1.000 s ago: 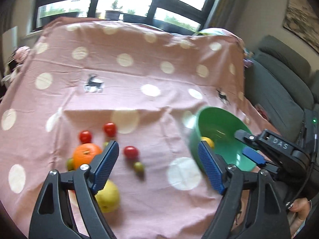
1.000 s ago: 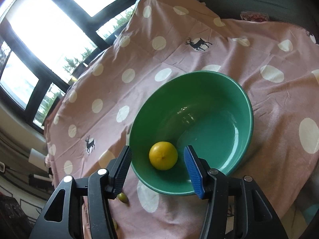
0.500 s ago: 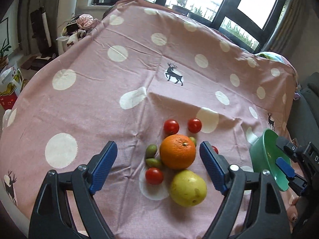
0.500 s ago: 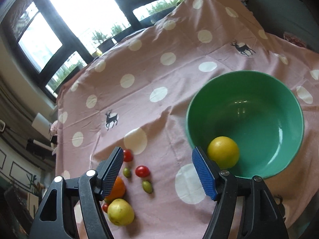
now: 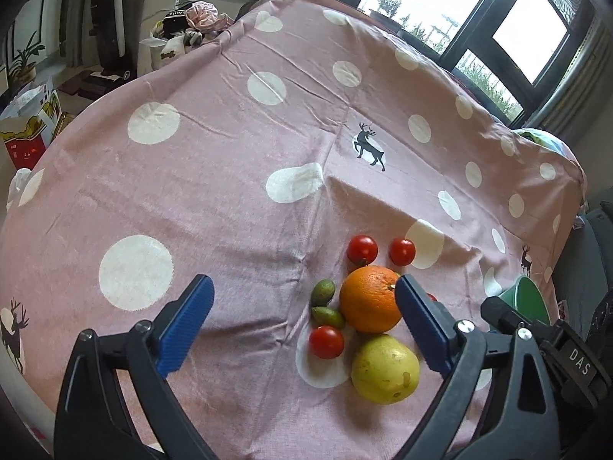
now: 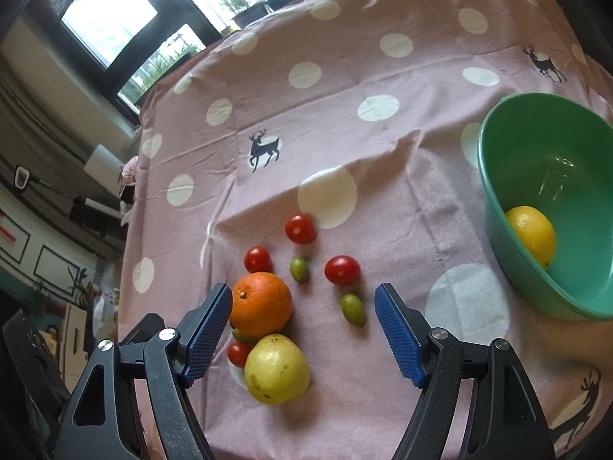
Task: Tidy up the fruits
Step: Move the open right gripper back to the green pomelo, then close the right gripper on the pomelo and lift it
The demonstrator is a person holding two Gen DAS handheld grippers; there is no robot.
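Observation:
An orange (image 5: 369,299) (image 6: 261,304), a yellow-green pear (image 5: 385,369) (image 6: 276,368), several red cherry tomatoes (image 5: 362,249) (image 6: 342,270) and small green fruits (image 5: 323,292) (image 6: 353,309) lie clustered on the pink dotted cloth (image 5: 230,176). A green bowl (image 6: 551,207) at the right holds a yellow lemon (image 6: 531,234); its rim shows in the left wrist view (image 5: 530,299). My left gripper (image 5: 302,326) is open and empty, hovering just left of the cluster. My right gripper (image 6: 302,326) is open and empty above the cluster.
The cloth-covered table drops off at the left, with floor clutter (image 5: 30,130) beyond. Windows (image 5: 421,0) stand behind the far edge. A grey sofa (image 5: 597,253) lies to the right of the table.
Both grippers swung left, away from the bowl and over the fruit cluster. The bowl slid to the right edge of both views. Both stayed open and empty.

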